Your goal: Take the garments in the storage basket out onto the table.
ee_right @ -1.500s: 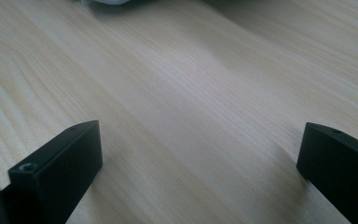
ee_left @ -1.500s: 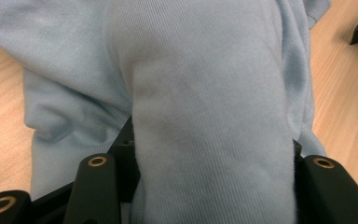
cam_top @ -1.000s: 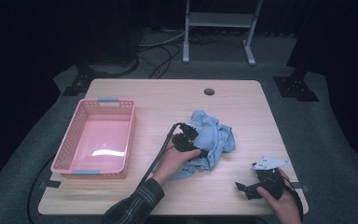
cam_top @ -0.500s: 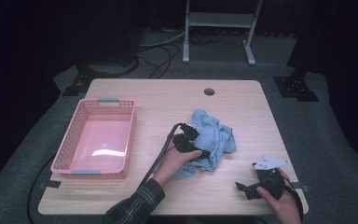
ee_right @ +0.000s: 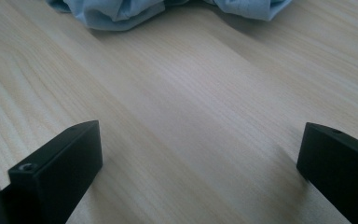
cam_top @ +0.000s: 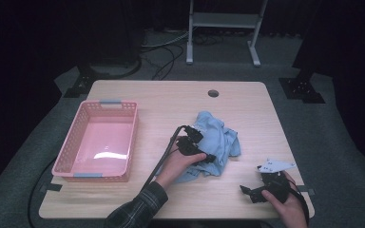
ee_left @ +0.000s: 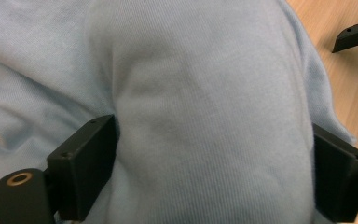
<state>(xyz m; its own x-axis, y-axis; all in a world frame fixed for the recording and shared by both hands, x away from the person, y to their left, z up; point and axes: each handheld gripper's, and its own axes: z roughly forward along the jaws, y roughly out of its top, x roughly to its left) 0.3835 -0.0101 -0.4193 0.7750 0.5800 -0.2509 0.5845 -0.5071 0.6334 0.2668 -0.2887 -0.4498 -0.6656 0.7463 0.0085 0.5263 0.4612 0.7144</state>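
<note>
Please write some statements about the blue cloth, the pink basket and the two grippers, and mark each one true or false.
1. The blue cloth lies inside the pink basket. False: it lies on the table, to the right of the basket.
2. The left gripper has cloth between its jaws. True; they have just been opening.
3. The right gripper holds the cloth. False: its jaws are open over bare wood.
4. The basket is empty. True.
</note>
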